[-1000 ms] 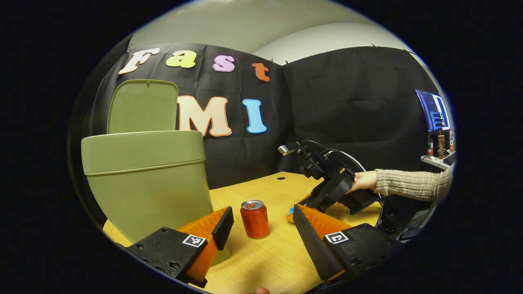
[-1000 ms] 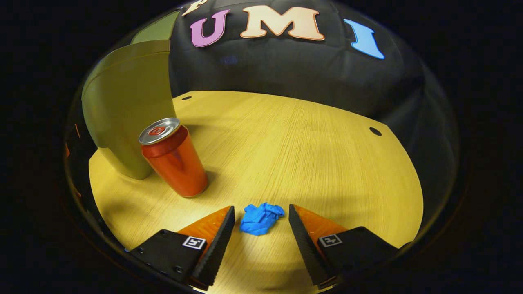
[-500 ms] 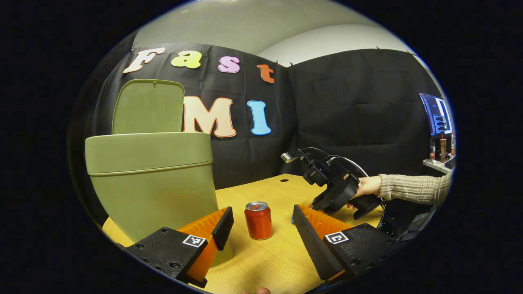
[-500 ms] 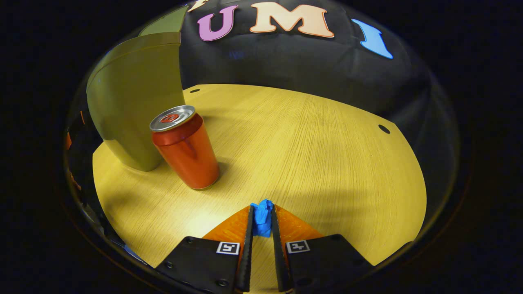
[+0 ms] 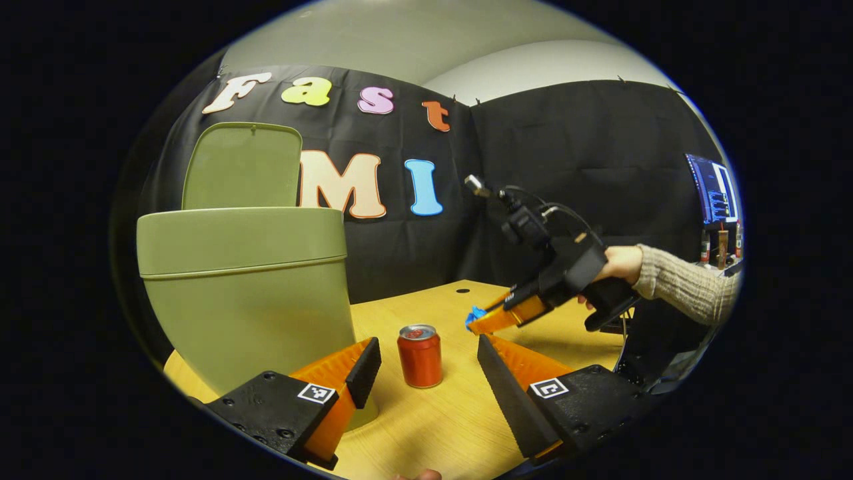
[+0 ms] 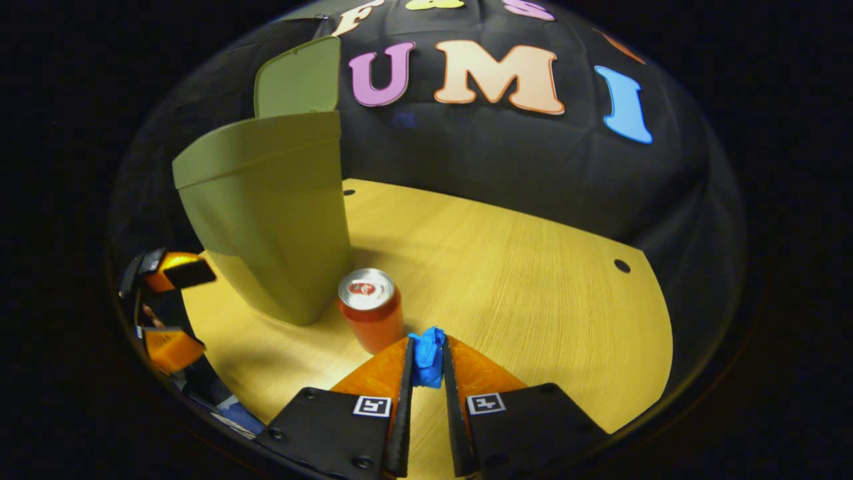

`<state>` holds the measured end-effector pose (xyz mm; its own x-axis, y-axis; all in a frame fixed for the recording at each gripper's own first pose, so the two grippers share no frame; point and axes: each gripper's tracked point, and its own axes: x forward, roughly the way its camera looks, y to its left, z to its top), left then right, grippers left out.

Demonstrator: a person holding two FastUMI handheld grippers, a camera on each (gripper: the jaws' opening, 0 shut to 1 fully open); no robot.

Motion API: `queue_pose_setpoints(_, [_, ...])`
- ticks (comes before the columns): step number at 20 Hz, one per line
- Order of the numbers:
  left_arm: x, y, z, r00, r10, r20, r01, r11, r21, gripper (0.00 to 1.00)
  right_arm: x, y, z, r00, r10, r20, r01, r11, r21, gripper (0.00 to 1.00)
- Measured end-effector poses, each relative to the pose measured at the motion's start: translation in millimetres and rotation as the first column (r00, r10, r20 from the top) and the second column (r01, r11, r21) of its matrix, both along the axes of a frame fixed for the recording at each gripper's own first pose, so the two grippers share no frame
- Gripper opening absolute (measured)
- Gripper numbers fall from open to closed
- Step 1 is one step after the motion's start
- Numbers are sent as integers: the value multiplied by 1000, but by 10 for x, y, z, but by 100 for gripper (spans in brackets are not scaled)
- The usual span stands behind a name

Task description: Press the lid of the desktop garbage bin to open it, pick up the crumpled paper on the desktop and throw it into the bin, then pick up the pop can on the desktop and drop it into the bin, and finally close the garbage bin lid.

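I've got the paper [image 6: 426, 357] pinched btwn both fingers of the right gripper [image 6: 426, 363], lifted off the desk [image 6: 533, 267], above and just right of the can [image 6: 368, 308]. Can stands upright near the bin [image 6: 266, 207]; lid [image 6: 296, 77] is up. My left gripper [image 5: 426, 367] is spread wide, holding nothing, low over the desk by the bin.

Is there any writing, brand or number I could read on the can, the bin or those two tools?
Pop can: no text can be read; the red mark on its top is too small to make out.
Garbage bin: none.
Crumpled paper: none.
Square tags on the left hand-held gripper and the right hand-held gripper: black-and-white patterns, no words.
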<state>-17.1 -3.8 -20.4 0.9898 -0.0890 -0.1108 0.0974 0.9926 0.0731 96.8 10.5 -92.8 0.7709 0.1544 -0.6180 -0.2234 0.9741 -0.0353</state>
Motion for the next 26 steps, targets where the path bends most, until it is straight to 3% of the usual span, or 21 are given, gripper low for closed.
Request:
queue_pose_setpoints(7, [-56,-86,59,1000,-23,6,23,1000,13,90,332,635,1138,979,112,173,-116,993,11,24])
queue_pose_setpoints(14, [-70,-149,66,999,-46,-5,46,999,-20,90,627,1484,2126,902,239,360,-254,967,-6,27])
queue_pose_setpoints(20, [-52,-131,93,999,-35,-18,35,999,-39,90,779,2155,2082,877,320,358,-345,939,7,27])
queue_pose_setpoints(23, [-47,-75,115,1000,-24,-16,24,999,-38,90,919,2281,1965,881,318,351,-343,939,9,27])
queue_pose_setpoints(24, [-37,-59,94,1000,-20,-17,20,999,-38,90,958,2315,1955,879,317,356,-339,941,0,35])
queue_pose_setpoints(26, [-43,-40,84,1000,-18,-19,17,999,-40,90,1039,2339,1927,879,309,364,-326,945,-15,35])
